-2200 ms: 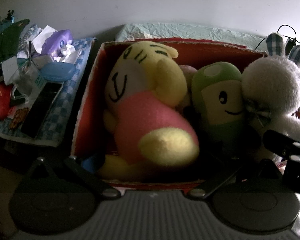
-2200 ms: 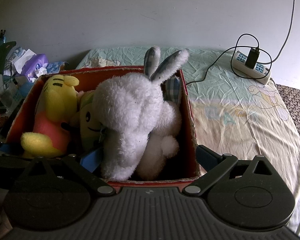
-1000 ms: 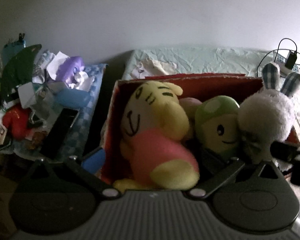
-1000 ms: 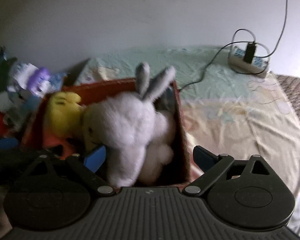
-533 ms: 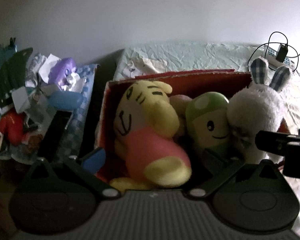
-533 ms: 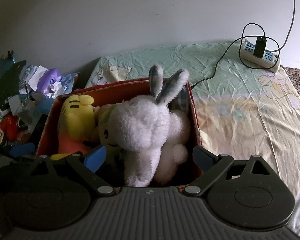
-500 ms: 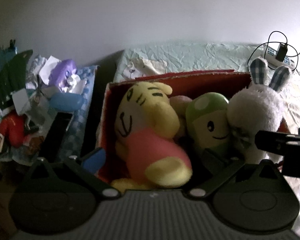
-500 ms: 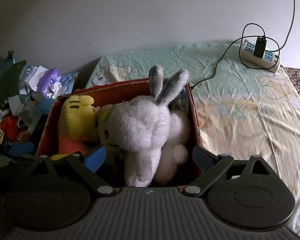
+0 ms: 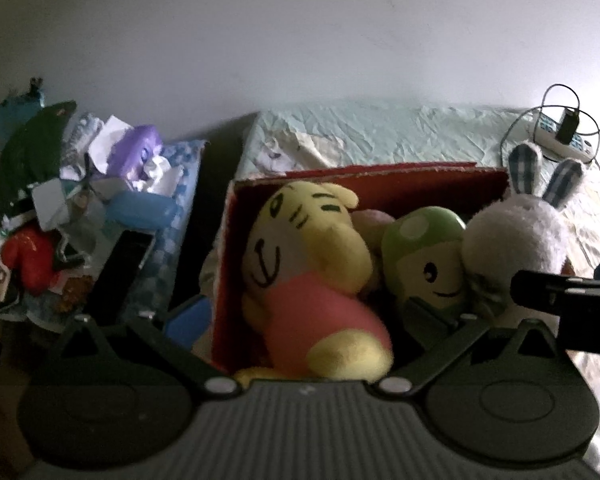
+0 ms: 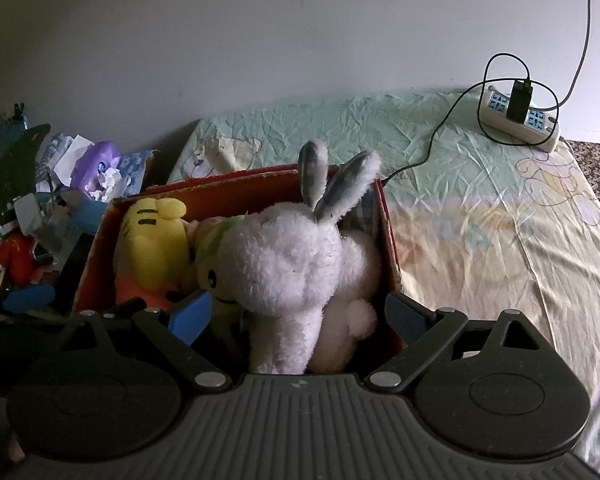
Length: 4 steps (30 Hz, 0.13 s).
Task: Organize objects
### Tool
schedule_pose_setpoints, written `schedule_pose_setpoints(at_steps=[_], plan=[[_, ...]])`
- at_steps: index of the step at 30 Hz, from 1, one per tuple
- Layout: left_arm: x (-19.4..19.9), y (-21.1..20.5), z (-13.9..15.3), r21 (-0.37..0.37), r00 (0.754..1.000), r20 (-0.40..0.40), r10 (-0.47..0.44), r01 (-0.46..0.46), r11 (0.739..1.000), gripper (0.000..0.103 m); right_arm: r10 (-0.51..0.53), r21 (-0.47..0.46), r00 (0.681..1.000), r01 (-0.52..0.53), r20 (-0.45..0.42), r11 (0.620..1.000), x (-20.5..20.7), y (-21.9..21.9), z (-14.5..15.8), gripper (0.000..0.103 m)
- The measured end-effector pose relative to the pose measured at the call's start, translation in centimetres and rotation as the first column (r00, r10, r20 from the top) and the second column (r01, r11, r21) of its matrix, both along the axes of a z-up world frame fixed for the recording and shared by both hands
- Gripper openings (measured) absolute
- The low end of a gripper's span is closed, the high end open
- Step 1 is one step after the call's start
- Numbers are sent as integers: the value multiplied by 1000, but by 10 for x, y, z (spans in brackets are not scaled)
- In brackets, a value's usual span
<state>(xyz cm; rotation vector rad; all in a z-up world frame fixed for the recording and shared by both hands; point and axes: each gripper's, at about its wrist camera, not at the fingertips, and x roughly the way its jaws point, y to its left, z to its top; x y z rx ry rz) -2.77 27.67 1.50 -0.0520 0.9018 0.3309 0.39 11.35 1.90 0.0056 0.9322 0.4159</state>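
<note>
Right gripper (image 10: 298, 314) gapes over red box (image 10: 244, 182) on wrinkled bedsheet (image 10: 480, 216).

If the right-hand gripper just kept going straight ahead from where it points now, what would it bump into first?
Most likely the white bunny plush. It sits in the red box, straight ahead of the right gripper, whose fingers are spread open to either side of it. How far off it is cannot be judged from this view.

Red cardboard box (image 10: 388, 216) sits open on the bed, packed w/ 3 plushies side by side: yellow tiger in pink top (image 9: 300, 264) lying on its back at left, green mushroom-cap guy (image 9: 424, 256) in the middle, fluffy white bunny (image 10: 292, 264) at right, ears poking up.
</note>
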Motion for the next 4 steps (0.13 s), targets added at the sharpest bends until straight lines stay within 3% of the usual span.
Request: schedule_pose_setpoints(at_steps=[4], plan=[[2, 3, -3, -7, 1000, -2, 9, -9, 1000, 101, -2, 6, 1000, 2, -15, 1000, 3, 0, -4, 95]])
